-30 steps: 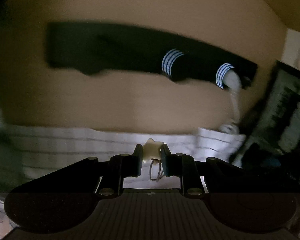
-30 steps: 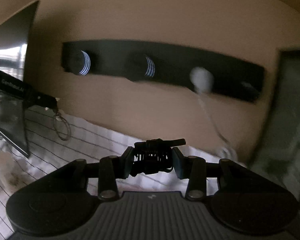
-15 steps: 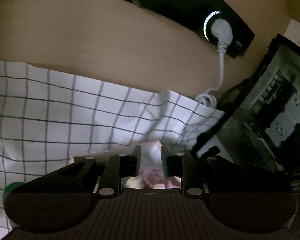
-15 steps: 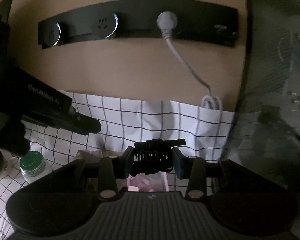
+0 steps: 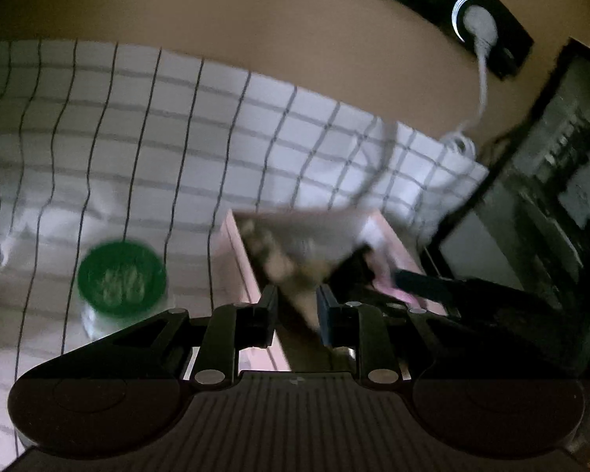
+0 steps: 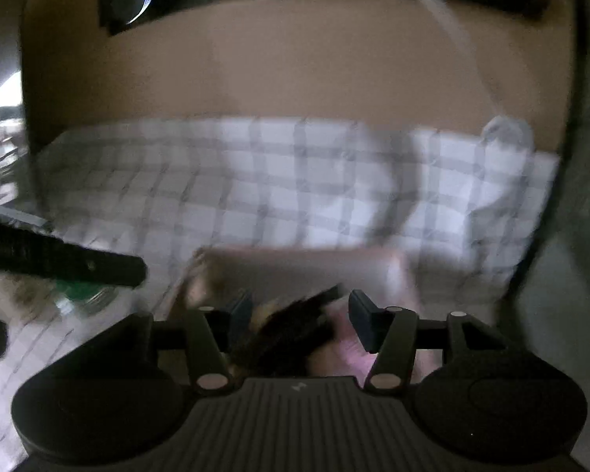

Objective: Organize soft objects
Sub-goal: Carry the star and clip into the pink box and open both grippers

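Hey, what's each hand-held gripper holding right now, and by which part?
Left hand-held gripper: blurred greyish soft piece, narrow lower tip between the fingers; a firm pinch cannot be told. Right hand-held gripper: open, black hair clip loose between them.
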Available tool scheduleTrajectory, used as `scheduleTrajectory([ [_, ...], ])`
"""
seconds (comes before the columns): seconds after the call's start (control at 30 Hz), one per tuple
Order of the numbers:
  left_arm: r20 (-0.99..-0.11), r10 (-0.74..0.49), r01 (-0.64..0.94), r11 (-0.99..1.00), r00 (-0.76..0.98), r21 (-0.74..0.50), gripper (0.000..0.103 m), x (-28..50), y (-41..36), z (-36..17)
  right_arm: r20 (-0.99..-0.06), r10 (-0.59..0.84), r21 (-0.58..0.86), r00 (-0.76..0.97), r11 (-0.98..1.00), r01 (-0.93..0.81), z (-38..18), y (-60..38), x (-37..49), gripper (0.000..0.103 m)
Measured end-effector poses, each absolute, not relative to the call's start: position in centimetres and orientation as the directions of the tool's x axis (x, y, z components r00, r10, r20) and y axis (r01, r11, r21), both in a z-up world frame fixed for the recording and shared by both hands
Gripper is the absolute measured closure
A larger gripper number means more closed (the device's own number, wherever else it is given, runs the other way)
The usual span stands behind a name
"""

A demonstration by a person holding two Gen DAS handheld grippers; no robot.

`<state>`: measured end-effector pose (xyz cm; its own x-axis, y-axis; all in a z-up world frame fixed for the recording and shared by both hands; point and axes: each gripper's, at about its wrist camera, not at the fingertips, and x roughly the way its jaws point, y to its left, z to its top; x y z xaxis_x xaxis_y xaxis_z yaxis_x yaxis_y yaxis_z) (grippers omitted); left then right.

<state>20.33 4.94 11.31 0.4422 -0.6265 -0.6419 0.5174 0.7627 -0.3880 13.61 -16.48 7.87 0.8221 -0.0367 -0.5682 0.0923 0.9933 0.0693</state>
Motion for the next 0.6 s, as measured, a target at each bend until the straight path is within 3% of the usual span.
scheduleTrajectory([
  [0.1, -0.652, -0.641, 0.525, 0.747, 0.405, -0.408, 0.079, 19.2, 6.3, 11.0, -0.613, 0.032, 0.099, 0.79, 0.994, 0.036, 6.7, -14.6, 14.2, 0.052],
  [0.13, -0.658, -0.643, 0.529, 0.743, 0.391, -0.411, 0.079, 19.0, 6.9, 11.0, -0.626, 0.025, 0.085, 0.78, 0.996, 0.036, 6.3, -13.9, 14.7, 0.064],
  [0.2, -0.663, -0.639, 0.536, 0.743, 0.389, -0.401, 0.079, 18.5, 8.4, 11.3, -0.673, -0.043, 0.04, 0.738, 0.995, 0.095, 5.3, -13.0, 16.1, 0.077],
  [0.33, -0.686, -0.594, 0.512, 0.779, 0.42, -0.361, 0.079, 17.9, 11.5, 10.9, -0.718, -0.165, 0.037, 0.676, 0.961, 0.273, 4.3, -14.4, 17.0, 0.078],
  [0.6, -0.728, -0.552, 0.484, 0.806, 0.407, -0.34, 0.079, 17.0, 15.3, 7.1, -0.743, -0.07, 0.121, 0.666, 0.964, 0.235, 4.1, -12.7, 15.5, 0.073],
])
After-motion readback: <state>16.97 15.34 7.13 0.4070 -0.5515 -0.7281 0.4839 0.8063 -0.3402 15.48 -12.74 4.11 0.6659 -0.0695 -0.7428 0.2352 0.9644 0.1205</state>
